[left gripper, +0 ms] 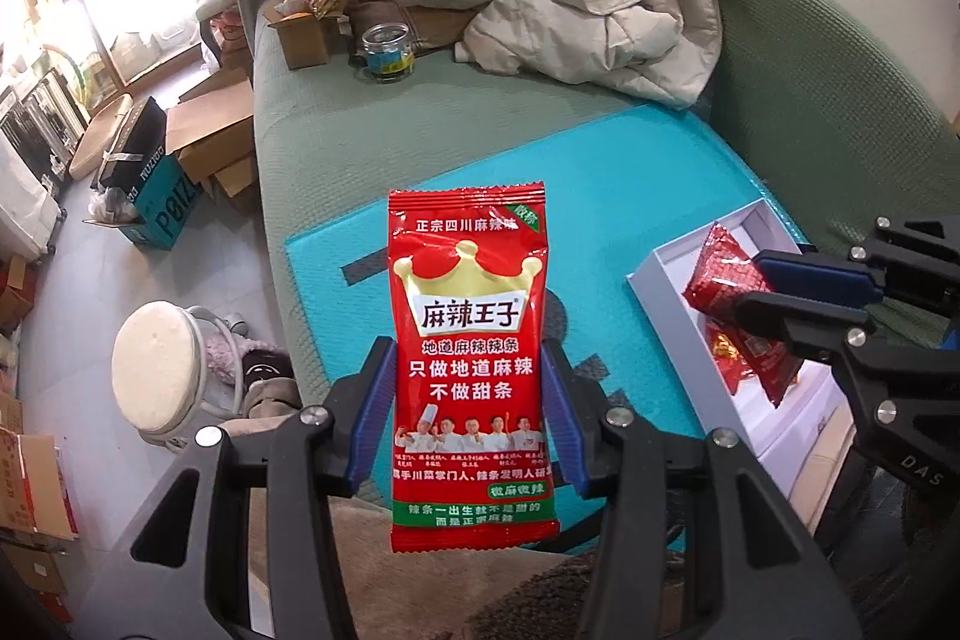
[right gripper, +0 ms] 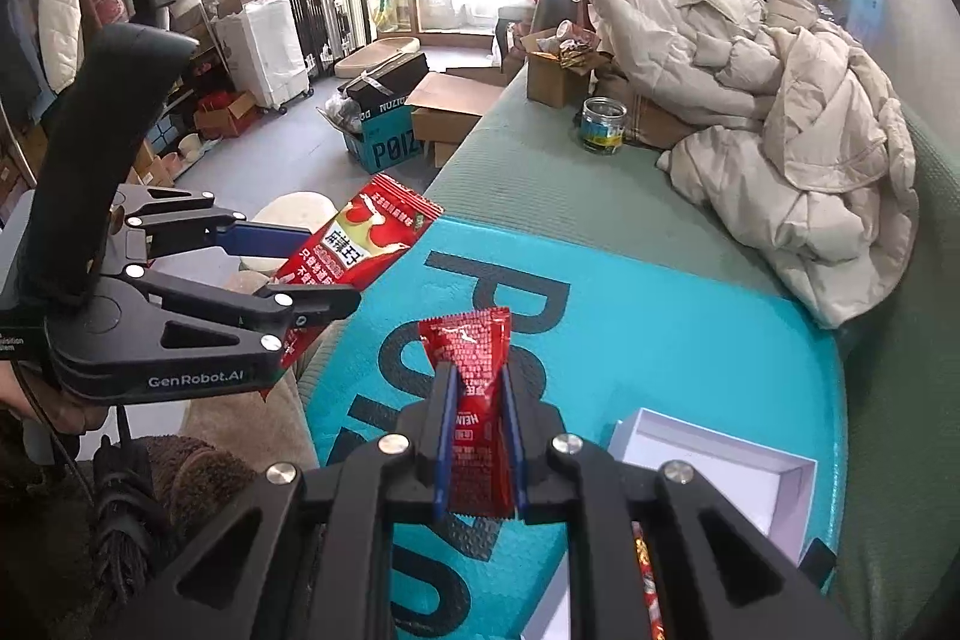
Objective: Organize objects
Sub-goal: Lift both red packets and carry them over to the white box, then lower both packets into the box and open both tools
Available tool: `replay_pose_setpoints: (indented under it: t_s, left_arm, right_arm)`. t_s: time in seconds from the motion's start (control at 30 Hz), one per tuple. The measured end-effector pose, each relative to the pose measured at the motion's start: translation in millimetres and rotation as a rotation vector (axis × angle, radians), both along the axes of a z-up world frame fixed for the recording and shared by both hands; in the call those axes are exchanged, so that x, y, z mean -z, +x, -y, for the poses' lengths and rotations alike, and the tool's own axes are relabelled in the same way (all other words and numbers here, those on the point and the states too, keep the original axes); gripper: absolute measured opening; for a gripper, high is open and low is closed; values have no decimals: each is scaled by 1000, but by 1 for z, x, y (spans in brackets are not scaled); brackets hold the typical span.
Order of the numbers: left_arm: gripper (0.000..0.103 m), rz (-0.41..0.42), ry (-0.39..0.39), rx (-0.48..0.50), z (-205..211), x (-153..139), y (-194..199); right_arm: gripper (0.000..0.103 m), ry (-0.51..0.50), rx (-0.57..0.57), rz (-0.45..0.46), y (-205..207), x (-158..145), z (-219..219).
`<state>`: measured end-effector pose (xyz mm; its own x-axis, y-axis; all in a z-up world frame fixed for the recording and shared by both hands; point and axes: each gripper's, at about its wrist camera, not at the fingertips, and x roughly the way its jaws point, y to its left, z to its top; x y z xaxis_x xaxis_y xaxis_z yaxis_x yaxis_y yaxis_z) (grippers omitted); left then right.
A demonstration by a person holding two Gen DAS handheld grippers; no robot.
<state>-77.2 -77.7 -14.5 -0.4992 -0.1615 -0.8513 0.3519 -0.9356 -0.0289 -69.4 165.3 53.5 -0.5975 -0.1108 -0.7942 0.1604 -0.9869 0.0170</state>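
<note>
My left gripper [left gripper: 467,343] is shut on a tall red spicy-snack packet [left gripper: 471,358] and holds it upright in the air over the teal mat [left gripper: 630,196]. The right wrist view shows the same gripper [right gripper: 312,274] and snack packet [right gripper: 372,238] at the left. My right gripper [right gripper: 478,370] is shut on a small red ketchup sachet [right gripper: 474,382], also lifted above the mat [right gripper: 660,340]. From the left wrist view the right gripper [left gripper: 750,283] hangs over an open white box [left gripper: 672,256] that holds more red packets [left gripper: 762,361].
The mat lies on a green sofa [left gripper: 312,148]. A heap of beige down jackets [right gripper: 780,112], a glass jar [right gripper: 603,124] and a small cardboard box [right gripper: 549,79] sit at the back. A round stool [left gripper: 159,370] and floor boxes [left gripper: 204,142] stand left of the sofa.
</note>
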Motion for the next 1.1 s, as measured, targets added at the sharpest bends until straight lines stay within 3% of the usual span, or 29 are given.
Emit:
replay_pose_setpoints:
  t_s: [0.5,1.1]
  left_arm:
    - [46,-4,8,135,-69,-14,-17]
    - [46,20,12,322,-156,-33,-76]
  right_arm:
    - [15,28,80,18,52,-14,-39]
    - [15,41,204,27,104,-37,-101]
